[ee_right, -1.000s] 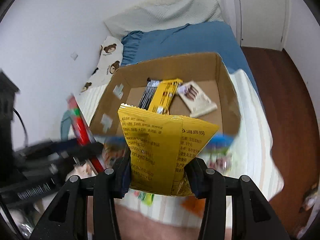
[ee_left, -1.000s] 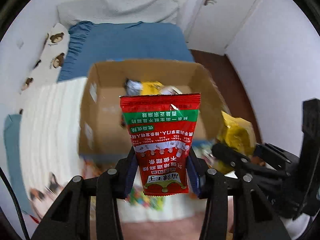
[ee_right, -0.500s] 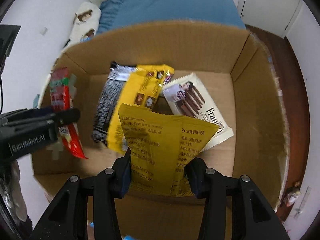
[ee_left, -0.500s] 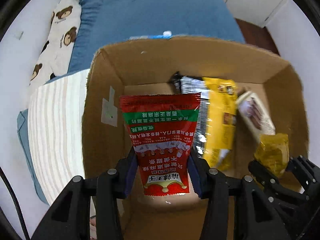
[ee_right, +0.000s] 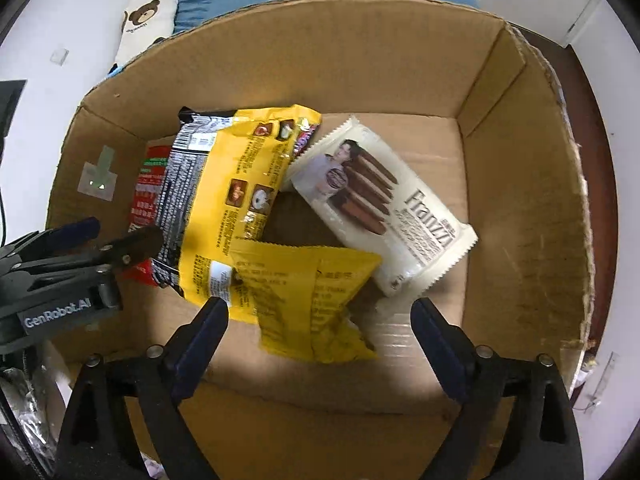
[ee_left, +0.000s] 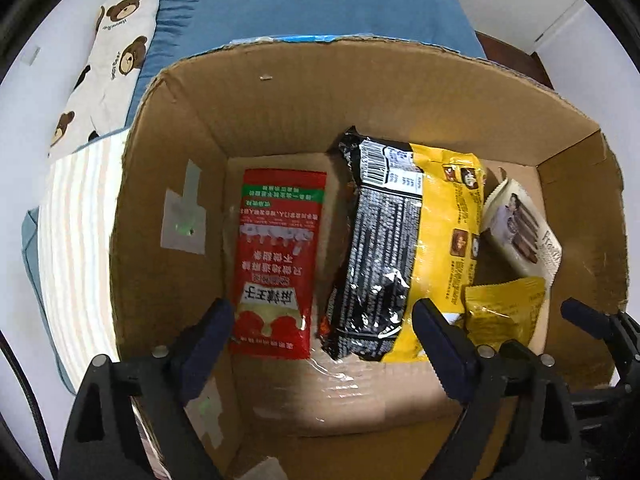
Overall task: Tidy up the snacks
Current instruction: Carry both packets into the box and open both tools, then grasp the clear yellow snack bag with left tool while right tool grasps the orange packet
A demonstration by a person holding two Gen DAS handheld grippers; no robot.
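Box (ee_left: 360, 92): open carton straight below both your grippers; walls rise on every side, the near wall just under your fingers.
Bed (ee_left: 320, 4): blue cover beyond the far wall, bear pillow (ee_left: 116, 52) up-left of your left gripper.
Black-yellow pack (ee_left: 404, 248): biggest snack, lying flat between your two grippers, just right of the left one's centre line.
Cream pack (ee_right: 380, 204): flat on the floor, ahead of your right gripper, one corner under the black-yellow pack.
Yellow pouch (ee_right: 312, 296): on the floor between your right gripper's fingers, touching neither pad, overlapping the black-yellow pack.
Red pouch (ee_left: 276, 256): flat by the left wall, its near end between your left gripper's fingers, close to the left pad but let go.
Left gripper (ee_left: 322, 344): jaws opening, spread wide, nothing gripped.
Right gripper (ee_right: 320, 334): jaws opening, spread wide, nothing gripped.
Risk, lift-out: spread fingers could catch the near wall or a pouch edge as you rise and drag a pouch out or tip the box.
Risk, grippers: they sit near each other inside the box; lifting toward one another could knock them together.
Risk, stacking: overlapped packs may slide if nudged.
Room: bare floor right of your right gripper and along the near wall; straight up looks the clearest exit.
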